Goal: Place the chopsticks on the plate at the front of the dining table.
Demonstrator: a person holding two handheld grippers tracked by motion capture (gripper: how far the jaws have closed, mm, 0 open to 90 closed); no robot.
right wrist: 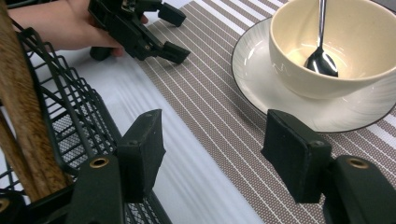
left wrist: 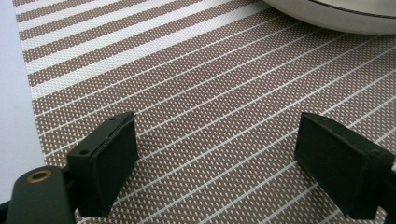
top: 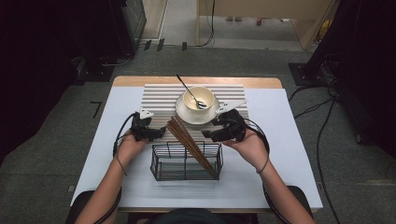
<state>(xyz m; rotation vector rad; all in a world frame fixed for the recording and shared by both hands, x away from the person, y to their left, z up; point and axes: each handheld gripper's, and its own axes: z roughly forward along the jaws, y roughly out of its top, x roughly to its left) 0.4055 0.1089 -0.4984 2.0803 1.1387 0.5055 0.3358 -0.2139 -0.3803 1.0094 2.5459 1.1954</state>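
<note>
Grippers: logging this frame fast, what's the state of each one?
Left gripper: open, nothing between the jaws, over the striped placemat.
Right gripper: open, holding nothing, between the wire basket and the saucer.

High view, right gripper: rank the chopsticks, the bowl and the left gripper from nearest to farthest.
From the right gripper:
1. Chopsticks, just left of it, leaning out of the wire basket.
2. Bowl, beyond it on the saucer.
3. Left gripper, across the chopsticks.
</note>
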